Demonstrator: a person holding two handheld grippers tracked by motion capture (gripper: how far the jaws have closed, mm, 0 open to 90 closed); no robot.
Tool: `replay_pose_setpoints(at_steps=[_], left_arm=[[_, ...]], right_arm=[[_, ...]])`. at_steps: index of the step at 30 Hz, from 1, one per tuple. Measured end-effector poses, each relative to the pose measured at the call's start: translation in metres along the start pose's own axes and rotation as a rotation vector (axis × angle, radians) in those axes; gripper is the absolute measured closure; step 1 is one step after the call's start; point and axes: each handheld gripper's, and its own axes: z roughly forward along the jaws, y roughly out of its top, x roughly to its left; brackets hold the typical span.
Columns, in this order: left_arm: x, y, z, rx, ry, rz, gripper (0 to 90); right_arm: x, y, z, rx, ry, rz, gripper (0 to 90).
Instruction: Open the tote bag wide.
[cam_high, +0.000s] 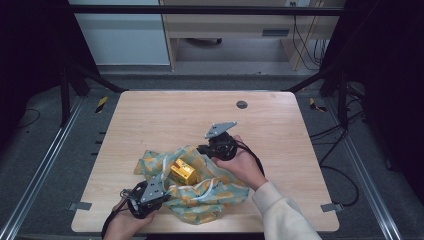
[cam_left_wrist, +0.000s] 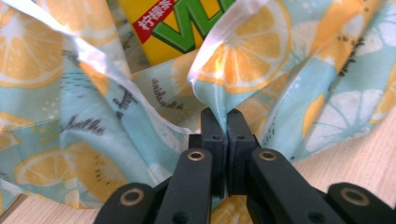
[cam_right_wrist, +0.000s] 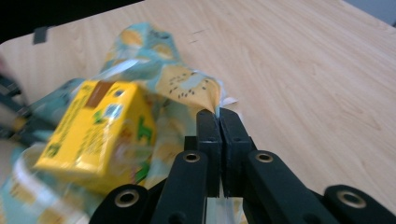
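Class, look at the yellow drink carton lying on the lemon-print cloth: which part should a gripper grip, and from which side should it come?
Grip the yellow drink carton across its two broad flat faces, coming from above. It lies tilted on the lemon-print cloth, whose folds crowd its lower sides, so the upper part is the freest. Both the left gripper and right gripper are shut on cloth edges; one would probably have to let go first.

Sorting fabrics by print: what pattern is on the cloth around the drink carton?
Orange slices on light blue cloth, clearest in the left gripper view.
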Motion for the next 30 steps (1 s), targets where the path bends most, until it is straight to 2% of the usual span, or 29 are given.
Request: replay_pose_setpoints(at_steps=[2,6,11,20,24,26,30], left_arm=[[-0.002,-0.001,-0.001,0.006,-0.011,0.007,89.3],[-0.005,-0.005,-0.004,0.030,-0.018,0.036,89.3],[-0.004,-0.007,-0.004,0.048,-0.010,0.045,89.3],[-0.002,-0.011,0.001,0.129,0.036,0.068,89.2],[0.000,-0.012,0.002,0.131,0.047,0.063,89.2],[0.002,-0.012,0.001,0.133,0.079,0.074,89.1],[0.002,-0.012,0.001,0.133,0.079,0.073,89.0]], right_arm=[[-0.007,0.003,0.005,0.005,-0.009,0.024,89.6],[-0.022,-0.001,0.023,0.049,-0.016,0.072,89.8],[-0.034,-0.013,0.048,0.117,-0.023,0.094,90.0],[-0.037,-0.024,0.070,0.152,-0.028,0.110,90.0],[-0.037,-0.028,0.072,0.143,-0.034,0.117,90.0],[-0.037,-0.030,0.072,0.140,-0.036,0.116,90.0],[-0.038,-0.032,0.071,0.125,-0.045,0.114,90.0]])
